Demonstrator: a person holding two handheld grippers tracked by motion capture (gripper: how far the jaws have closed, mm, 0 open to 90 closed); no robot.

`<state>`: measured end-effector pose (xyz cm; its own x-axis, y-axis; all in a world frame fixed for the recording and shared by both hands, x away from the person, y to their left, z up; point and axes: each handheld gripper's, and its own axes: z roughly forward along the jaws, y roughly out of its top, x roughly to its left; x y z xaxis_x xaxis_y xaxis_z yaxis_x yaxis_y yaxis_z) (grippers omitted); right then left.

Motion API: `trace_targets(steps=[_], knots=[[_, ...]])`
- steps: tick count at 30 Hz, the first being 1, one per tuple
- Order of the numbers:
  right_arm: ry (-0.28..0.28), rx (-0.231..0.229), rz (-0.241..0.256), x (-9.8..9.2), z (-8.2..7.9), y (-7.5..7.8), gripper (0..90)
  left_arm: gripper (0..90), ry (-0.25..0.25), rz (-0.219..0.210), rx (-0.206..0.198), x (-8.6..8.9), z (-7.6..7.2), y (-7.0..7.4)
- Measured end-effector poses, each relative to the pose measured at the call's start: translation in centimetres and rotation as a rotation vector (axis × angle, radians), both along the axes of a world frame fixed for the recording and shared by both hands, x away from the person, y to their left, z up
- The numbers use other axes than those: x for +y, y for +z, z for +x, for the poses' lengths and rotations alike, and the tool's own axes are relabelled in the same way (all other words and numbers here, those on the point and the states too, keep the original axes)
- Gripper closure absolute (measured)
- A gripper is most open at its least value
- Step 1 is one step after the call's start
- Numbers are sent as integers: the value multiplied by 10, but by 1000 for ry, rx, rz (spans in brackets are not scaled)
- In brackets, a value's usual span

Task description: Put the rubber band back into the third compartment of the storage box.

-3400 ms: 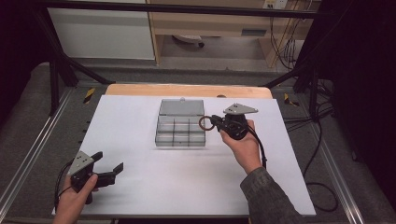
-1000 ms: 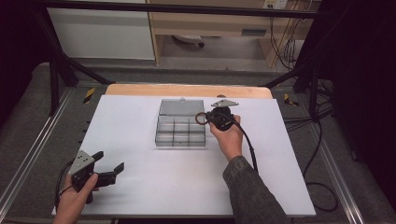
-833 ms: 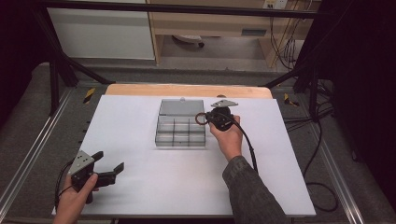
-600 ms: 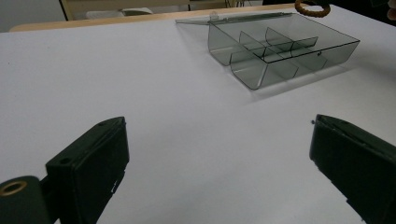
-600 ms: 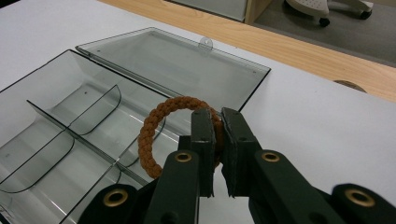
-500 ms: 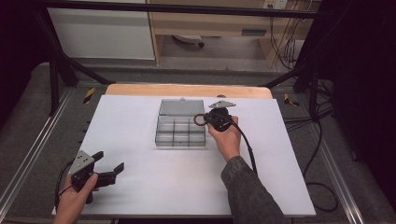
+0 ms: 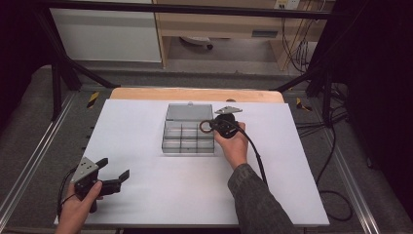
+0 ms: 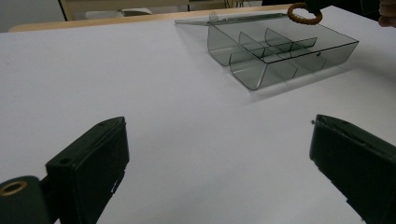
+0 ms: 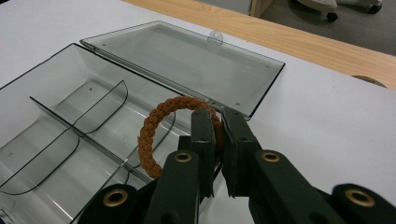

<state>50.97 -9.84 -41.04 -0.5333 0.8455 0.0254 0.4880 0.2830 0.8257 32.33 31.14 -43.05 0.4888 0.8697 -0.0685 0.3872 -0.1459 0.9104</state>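
A clear grey organiser box point(image 7: 189, 132) with several compartments lies open at the table's middle, its lid point(image 9: 187, 60) folded flat behind it. My right gripper point(image 7: 213, 126) is shut on a brown braided ring point(image 9: 159, 128) and holds it over the box's right-hand compartments. In the left gripper view the braided ring point(image 8: 304, 13) hangs above the box point(image 8: 280, 53) at the far right. My left gripper point(image 7: 114, 174) rests open near the table's front left corner, nothing between its jaws point(image 8: 219, 172).
The white table sheet point(image 7: 146, 146) spreads around the box, with a wooden strip point(image 7: 195, 94) along its far edge. A black cable point(image 7: 258, 156) trails from the right gripper along the person's sleeve. Metal rails flank the table.
The right gripper carried the braided ring left and slightly forward, from beside the box's right edge to over its right compartments. The left gripper has barely moved.
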Motion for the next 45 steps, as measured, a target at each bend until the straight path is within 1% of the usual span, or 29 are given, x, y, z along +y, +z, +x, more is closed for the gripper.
trace_targets(steps=[15,17,23,25,32,36,42,45], knots=[[2,2,-11,1,1,-2,843,43,0,-1,2,0,0,0],[2,4,-4,1,1,-2,843,43,-1,-1,2,0,0,0],[6,4,-9,4,1,-3,843,43,0,-2,2,0,0,0],[8,5,-4,6,1,-4,842,43,0,-1,2,0,0,0],[17,6,-22,11,1,-4,842,43,-3,-1,7,0,0,-1],[17,-1,-55,13,1,-4,841,43,-4,0,9,0,0,-1],[18,2,-64,17,2,-3,841,43,-4,1,10,0,0,-1],[18,-5,-89,17,3,-4,842,43,-2,3,9,0,0,-1]])
